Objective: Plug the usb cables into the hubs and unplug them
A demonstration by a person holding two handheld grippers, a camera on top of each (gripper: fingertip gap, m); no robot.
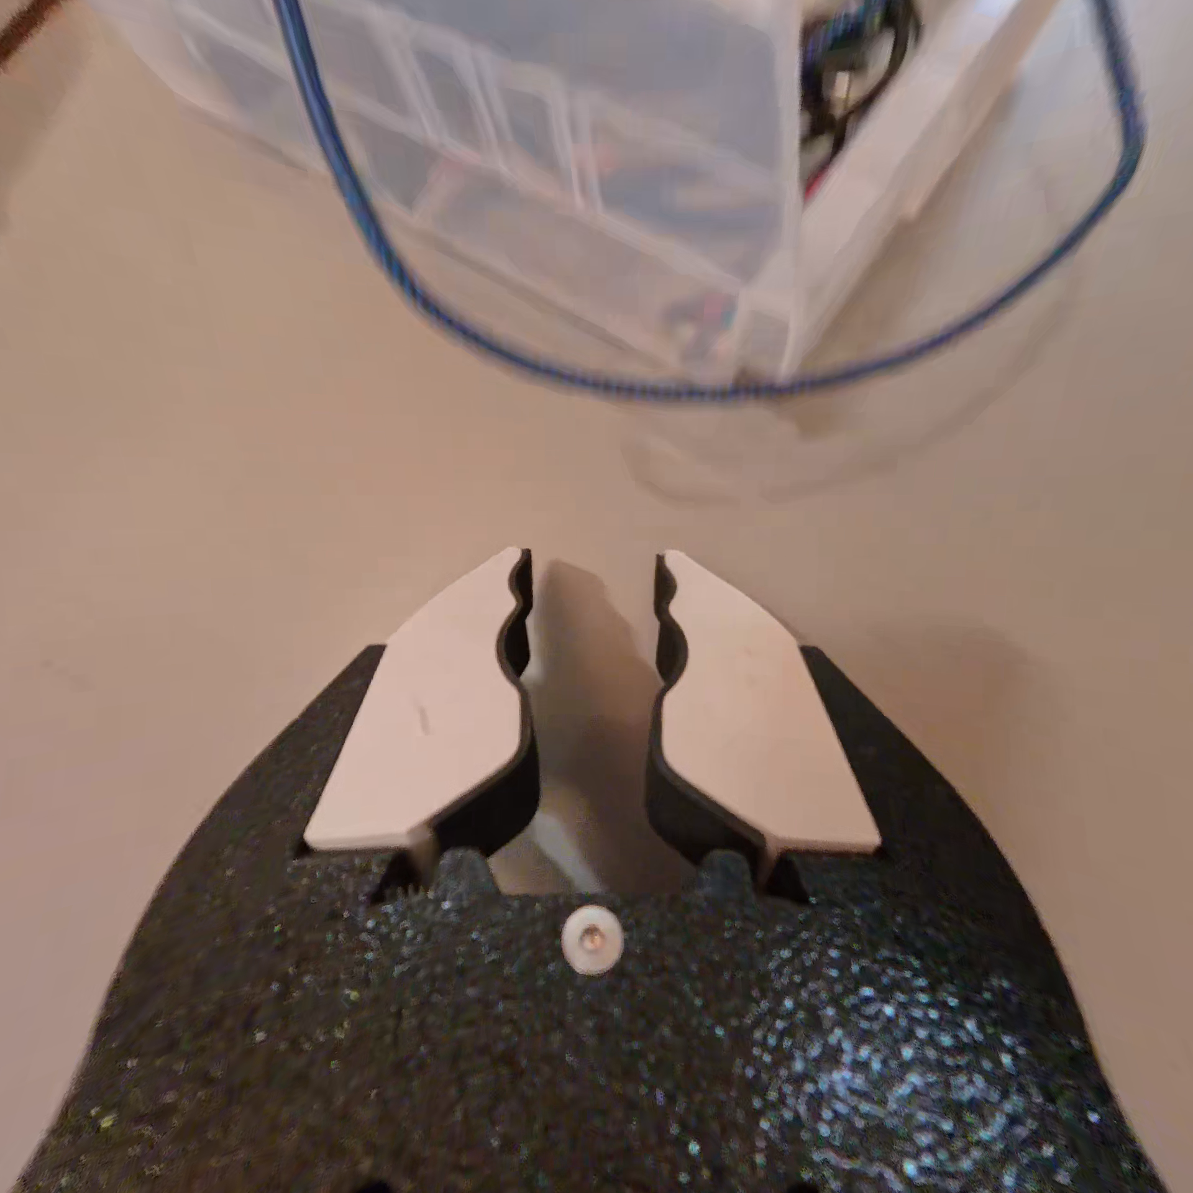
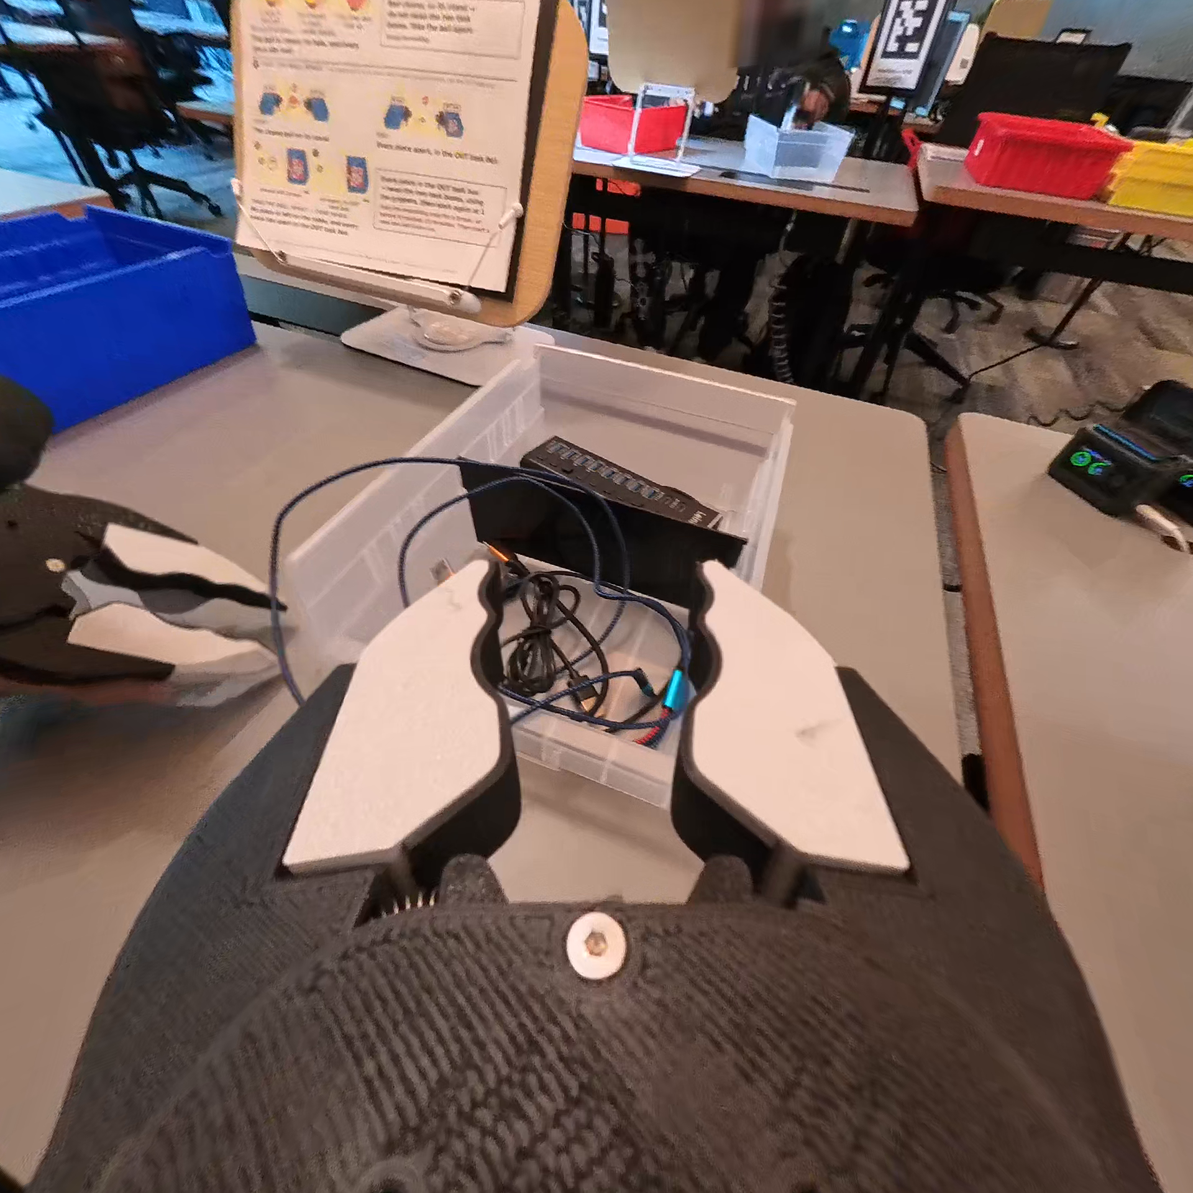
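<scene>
Both grippers stood with jaws apart and empty, the right gripper [image 2: 594, 571] over the near end of the clear bin [image 2: 665, 394] holding hubs [image 2: 620, 481] and cables [image 2: 555, 639], evidently poised to pick, the left gripper [image 1: 594, 561] beside a blue cable [image 1: 413, 290] looping out leftward.

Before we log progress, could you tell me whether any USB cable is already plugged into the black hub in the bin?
No: the hub's port row is bare.

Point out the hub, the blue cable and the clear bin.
hub [image 2: 620, 481]: right wrist view, its port row.
blue cable [image 1: 645, 386]: left wrist view, bottom of its loop.
clear bin [image 2: 658, 384]: right wrist view, its far wall.
</scene>
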